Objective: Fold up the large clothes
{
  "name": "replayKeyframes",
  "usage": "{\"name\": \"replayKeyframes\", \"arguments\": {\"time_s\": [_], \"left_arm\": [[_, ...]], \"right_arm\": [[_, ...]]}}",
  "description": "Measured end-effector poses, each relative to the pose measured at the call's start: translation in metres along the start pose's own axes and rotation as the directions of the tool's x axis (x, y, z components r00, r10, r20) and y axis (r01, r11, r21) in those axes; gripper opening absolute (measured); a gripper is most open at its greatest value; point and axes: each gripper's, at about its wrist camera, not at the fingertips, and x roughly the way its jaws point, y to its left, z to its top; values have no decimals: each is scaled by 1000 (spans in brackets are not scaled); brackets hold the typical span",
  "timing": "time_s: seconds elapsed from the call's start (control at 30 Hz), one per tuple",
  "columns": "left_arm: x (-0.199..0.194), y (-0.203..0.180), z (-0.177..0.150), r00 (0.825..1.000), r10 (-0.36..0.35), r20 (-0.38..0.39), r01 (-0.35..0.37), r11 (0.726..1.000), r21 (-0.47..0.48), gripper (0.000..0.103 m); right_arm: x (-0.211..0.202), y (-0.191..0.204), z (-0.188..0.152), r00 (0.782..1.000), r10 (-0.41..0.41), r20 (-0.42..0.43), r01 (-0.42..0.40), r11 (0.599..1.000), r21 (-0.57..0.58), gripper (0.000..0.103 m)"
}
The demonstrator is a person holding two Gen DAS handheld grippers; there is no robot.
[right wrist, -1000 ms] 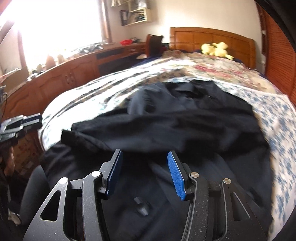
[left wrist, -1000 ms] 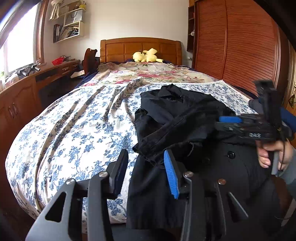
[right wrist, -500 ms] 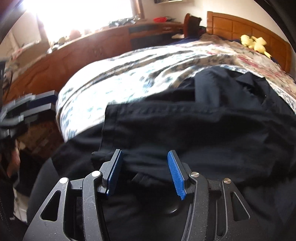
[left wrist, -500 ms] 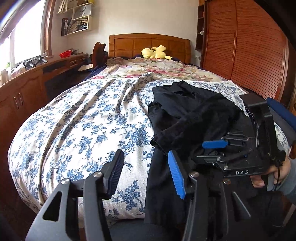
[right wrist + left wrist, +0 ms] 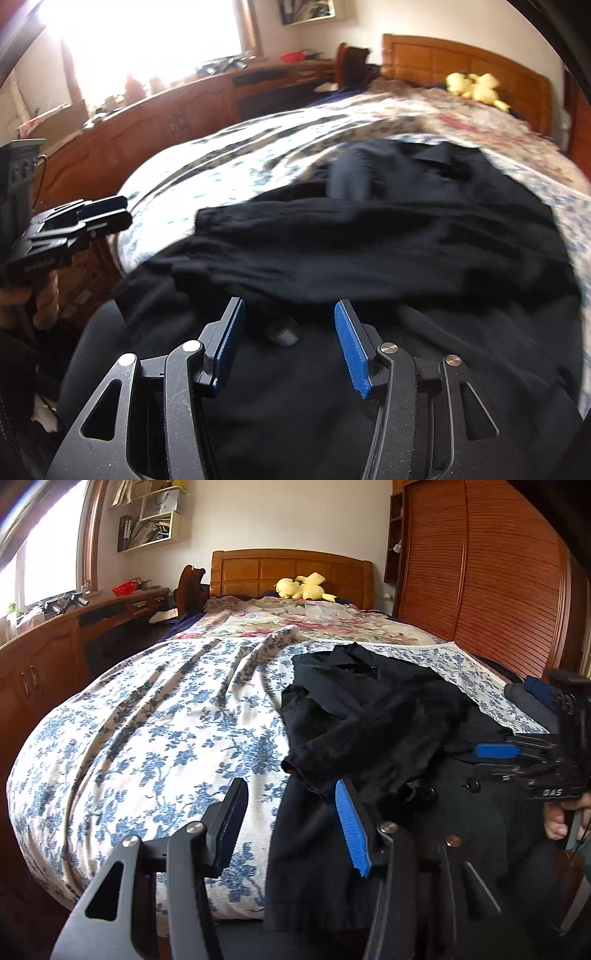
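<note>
A large black garment (image 5: 369, 716) with buttons lies crumpled on the right half of the bed, its lower part hanging over the foot edge. One sleeve (image 5: 332, 236) is laid across its body. My left gripper (image 5: 290, 812) is open and empty, poised over the garment's left edge and the floral sheet. My right gripper (image 5: 288, 332) is open just above the dark cloth near a button (image 5: 282, 332), pinching nothing. In the left wrist view the right gripper (image 5: 517, 753) hovers over the garment's right side, held by a hand (image 5: 557, 816). The left gripper (image 5: 92, 218) shows at the left of the right wrist view.
The bed (image 5: 147, 738) has a blue floral sheet, a wooden headboard (image 5: 291, 568) and a yellow plush toy (image 5: 303, 587). A wooden desk and cabinets (image 5: 55, 653) line the left wall. A slatted wardrobe (image 5: 498, 590) stands on the right. Dark folded clothes (image 5: 532, 698) lie near the right edge.
The left gripper's jaws widened slightly. The right gripper swept in over the garment toward the left gripper, then drew back to the right side. The garment stayed in place.
</note>
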Motion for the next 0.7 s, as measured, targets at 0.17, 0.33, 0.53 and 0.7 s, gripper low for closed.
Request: {"name": "replayKeyframes", "arguments": {"time_s": [0.17, 0.33, 0.53, 0.7], "left_arm": [[10, -8, 0, 1000, -3, -5, 4, 1000, 12, 48], [27, -14, 0, 999, 16, -37, -15, 1000, 26, 48], [41, -10, -5, 997, 30, -76, -28, 999, 28, 48], [45, -6, -13, 994, 29, -109, -24, 999, 43, 48]], "right_arm": [[-48, -50, -41, 987, -163, -10, 163, 984, 67, 52], [-89, -103, -77, 963, -266, -28, 267, 944, 195, 52], [-112, -139, -107, 938, -339, -70, 345, 901, 262, 57], [-110, -145, -116, 930, -350, -109, 367, 892, 265, 58]]}}
